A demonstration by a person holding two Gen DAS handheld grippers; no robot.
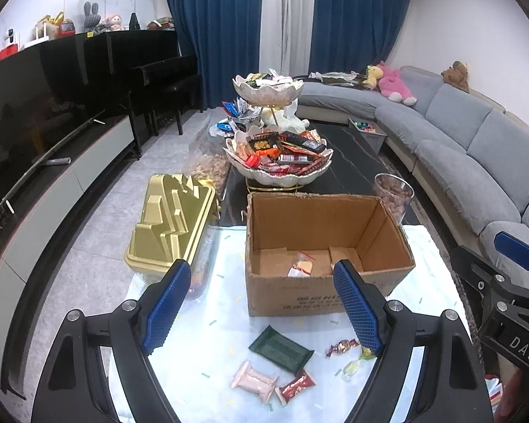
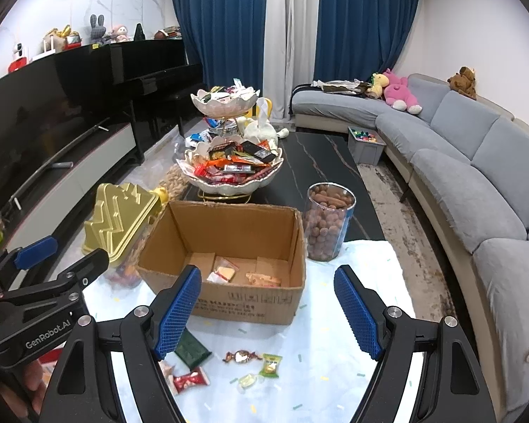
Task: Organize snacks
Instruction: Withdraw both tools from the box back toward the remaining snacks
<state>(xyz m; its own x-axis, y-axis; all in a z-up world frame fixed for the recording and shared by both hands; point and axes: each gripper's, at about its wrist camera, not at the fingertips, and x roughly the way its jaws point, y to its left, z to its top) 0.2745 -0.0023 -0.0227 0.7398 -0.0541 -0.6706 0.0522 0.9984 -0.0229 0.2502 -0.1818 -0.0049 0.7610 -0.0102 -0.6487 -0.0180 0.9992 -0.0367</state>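
An open cardboard box [image 1: 321, 282] [image 2: 229, 296] stands on the white cloth, with a few wrapped snacks [image 1: 301, 268] [image 2: 222, 273] on its floor. Loose snacks lie in front of it: a dark green packet [image 1: 281, 349] [image 2: 191, 349], a pink packet [image 1: 254, 381], a red packet [image 1: 295, 386] [image 2: 190, 380], a foil candy [image 1: 342, 346] [image 2: 241, 356] and a green candy [image 2: 271, 365]. My left gripper [image 1: 262, 312] hovers open above them, nothing between its pads. My right gripper [image 2: 268, 315] is open too, empty, beside the left one [image 2: 35, 268].
A gold lidded container [image 1: 169, 222] [image 2: 120, 222] stands left of the box, a clear jar of nuts [image 2: 328, 225] [image 1: 393, 195] right of it. Behind is a two-tier snack bowl stand [image 1: 278, 162] [image 2: 232, 169] on the dark table. Grey sofa [image 2: 458, 162] on the right, TV unit [image 1: 53, 176] on the left.
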